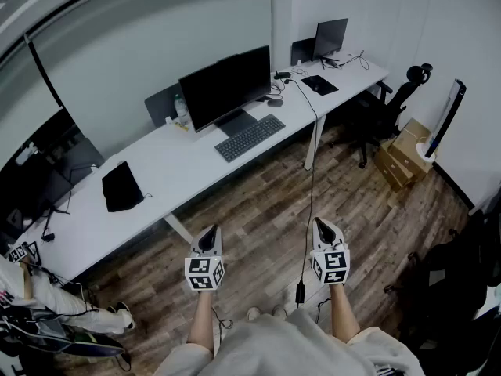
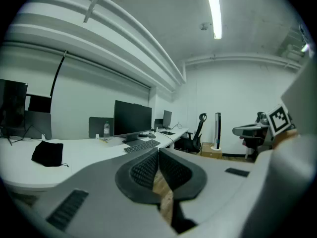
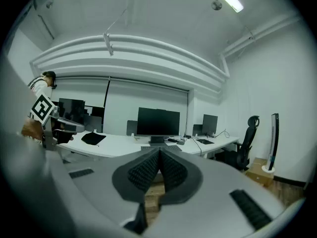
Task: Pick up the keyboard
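Note:
A dark keyboard (image 1: 250,137) lies on the long white desk (image 1: 180,171), in front of the large black monitor (image 1: 225,88). It also shows far off in the left gripper view as the keyboard (image 2: 141,146). Both grippers hang over the wooden floor, well short of the desk. My left gripper (image 1: 208,240) is shut with nothing between its jaws, tips meeting at the left gripper (image 2: 158,152). My right gripper (image 1: 325,230) is likewise shut and empty, seen as the right gripper (image 3: 159,153). The desk and monitor (image 3: 158,122) lie ahead of it.
A black pouch (image 1: 121,186) lies on the desk's left part. A second monitor (image 1: 329,37) and a black pad (image 1: 319,84) sit at the far right end. An office chair (image 1: 383,108), cardboard boxes (image 1: 403,155) and a hanging cable (image 1: 311,186) stand beyond the desk.

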The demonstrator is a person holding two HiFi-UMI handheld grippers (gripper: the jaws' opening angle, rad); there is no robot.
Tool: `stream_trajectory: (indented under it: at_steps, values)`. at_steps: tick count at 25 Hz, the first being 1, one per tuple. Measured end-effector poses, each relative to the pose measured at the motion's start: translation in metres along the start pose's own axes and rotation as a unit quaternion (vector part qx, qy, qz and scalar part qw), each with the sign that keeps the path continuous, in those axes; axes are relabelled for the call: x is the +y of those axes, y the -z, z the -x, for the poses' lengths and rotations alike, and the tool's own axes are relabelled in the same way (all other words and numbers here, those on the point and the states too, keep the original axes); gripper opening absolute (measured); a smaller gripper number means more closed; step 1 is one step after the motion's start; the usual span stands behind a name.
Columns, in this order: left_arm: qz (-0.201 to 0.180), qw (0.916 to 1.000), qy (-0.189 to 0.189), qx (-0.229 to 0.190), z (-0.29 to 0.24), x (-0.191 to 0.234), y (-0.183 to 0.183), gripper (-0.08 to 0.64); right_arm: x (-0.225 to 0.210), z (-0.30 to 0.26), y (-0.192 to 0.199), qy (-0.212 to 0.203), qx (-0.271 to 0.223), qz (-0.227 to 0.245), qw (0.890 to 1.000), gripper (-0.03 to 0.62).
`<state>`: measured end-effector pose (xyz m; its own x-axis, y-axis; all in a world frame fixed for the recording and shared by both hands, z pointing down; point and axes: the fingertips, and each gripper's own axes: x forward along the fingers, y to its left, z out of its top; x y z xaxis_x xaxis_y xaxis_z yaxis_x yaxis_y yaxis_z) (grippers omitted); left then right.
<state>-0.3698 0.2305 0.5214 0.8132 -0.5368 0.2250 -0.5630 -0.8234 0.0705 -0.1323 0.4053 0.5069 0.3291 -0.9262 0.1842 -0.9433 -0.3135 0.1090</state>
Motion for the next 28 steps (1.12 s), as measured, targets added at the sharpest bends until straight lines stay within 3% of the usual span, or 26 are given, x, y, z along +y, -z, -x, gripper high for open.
stream_trajectory:
  at_steps: [14, 20, 22, 24, 28]
  values:
    - [-0.003, 1.0000, 0.001, 0.000, -0.001, -0.004, 0.002, 0.012, -0.005, 0.003, 0.004, 0.005, 0.002, -0.002, 1.000, 0.000]
    - [0.003, 0.9997, 0.021, -0.009, -0.002, -0.011, 0.000, 0.025, -0.008, 0.004, 0.004, 0.000, -0.012, -0.015, 1.000, 0.008]
    - [0.007, 0.9993, 0.035, -0.011, -0.003, -0.014, 0.000, 0.197, -0.003, 0.000, 0.007, -0.027, -0.012, -0.026, 0.999, 0.204]
    - [0.006, 0.9990, 0.042, -0.012, -0.006, -0.016, -0.001, 0.278, 0.000, -0.005, 0.010, -0.039, -0.010, -0.027, 0.999, 0.380]
    - [-0.003, 0.9991, 0.041, -0.014, -0.006, -0.019, -0.002, 0.291, -0.002, -0.007, 0.012, -0.036, -0.007, -0.023, 0.999, 0.403]
